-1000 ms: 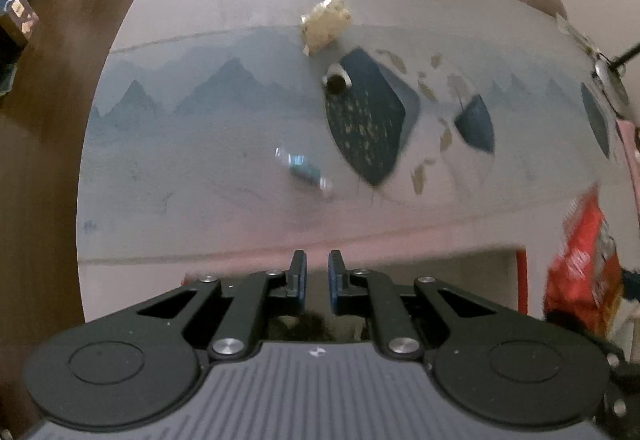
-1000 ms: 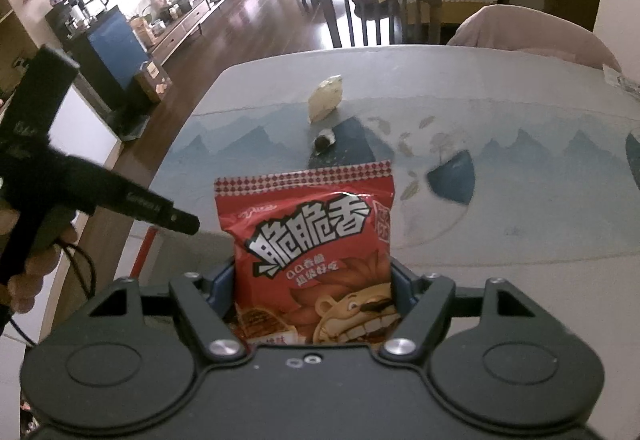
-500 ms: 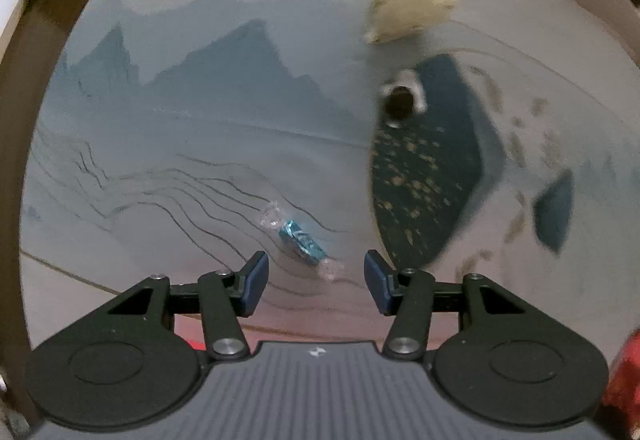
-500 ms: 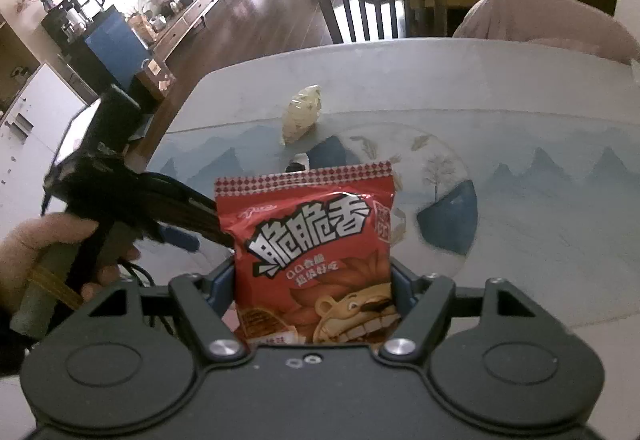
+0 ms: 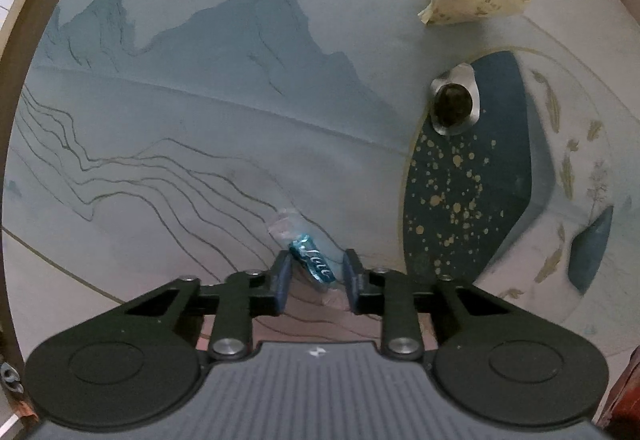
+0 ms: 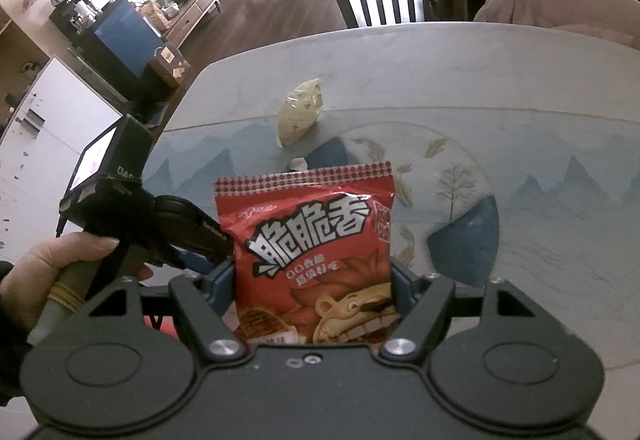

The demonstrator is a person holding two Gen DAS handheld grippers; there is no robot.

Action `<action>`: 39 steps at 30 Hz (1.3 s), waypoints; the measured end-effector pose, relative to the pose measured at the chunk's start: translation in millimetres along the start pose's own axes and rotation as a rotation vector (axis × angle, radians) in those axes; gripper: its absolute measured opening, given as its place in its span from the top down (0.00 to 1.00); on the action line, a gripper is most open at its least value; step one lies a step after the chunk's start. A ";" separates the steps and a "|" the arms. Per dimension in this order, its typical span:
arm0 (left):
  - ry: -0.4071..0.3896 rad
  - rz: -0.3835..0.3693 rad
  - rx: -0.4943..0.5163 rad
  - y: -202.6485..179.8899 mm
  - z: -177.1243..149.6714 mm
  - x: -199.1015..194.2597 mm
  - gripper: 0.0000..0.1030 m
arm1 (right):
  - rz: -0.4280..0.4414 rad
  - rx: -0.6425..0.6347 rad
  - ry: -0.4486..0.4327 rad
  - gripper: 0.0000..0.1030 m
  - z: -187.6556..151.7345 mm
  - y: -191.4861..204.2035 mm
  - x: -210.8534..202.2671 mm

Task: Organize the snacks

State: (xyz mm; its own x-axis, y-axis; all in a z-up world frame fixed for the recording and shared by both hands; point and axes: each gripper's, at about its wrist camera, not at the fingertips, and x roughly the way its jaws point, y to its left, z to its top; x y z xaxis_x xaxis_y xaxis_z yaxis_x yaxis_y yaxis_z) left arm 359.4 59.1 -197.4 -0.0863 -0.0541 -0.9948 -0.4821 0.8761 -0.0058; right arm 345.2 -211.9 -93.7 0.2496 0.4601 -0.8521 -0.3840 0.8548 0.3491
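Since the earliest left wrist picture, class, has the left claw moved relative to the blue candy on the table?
Yes. The left claw has come down over the blue candy, which now lies between its closing fingers; the printed table looms nearer.

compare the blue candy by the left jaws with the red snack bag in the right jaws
The blue candy is tiny and twist-wrapped; the red snack bag is a wide pouch. The candy lies on the table between closing jaws, seemingly ungripped; the bag stands upright, clamped. Both are sealed snacks.
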 end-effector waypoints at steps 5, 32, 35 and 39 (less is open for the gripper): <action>-0.023 0.012 0.016 -1.9 -1.4 -1.8 0.88 | 0.003 0.005 0.005 0.29 0.2 -2.6 -0.6; -0.295 -0.259 0.146 50.0 -89.7 -121.6 0.88 | -0.087 0.004 -0.102 0.29 -68.8 60.7 -69.8; -0.321 -0.269 0.177 58.7 -107.2 -137.2 0.88 | -0.092 0.003 -0.112 0.29 -80.0 71.3 -76.3; -0.353 -0.266 0.226 69.5 -131.7 -152.3 0.88 | -0.098 -0.007 -0.110 0.29 -95.7 84.0 -78.2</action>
State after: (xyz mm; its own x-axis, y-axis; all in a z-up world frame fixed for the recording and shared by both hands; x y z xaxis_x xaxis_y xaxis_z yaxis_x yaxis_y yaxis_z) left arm 224.2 65.2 -32.9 0.3339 -0.1589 -0.9291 -0.2426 0.9380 -0.2476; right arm 208.4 -199.1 -35.1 0.3820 0.3984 -0.8339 -0.3589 0.8955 0.2634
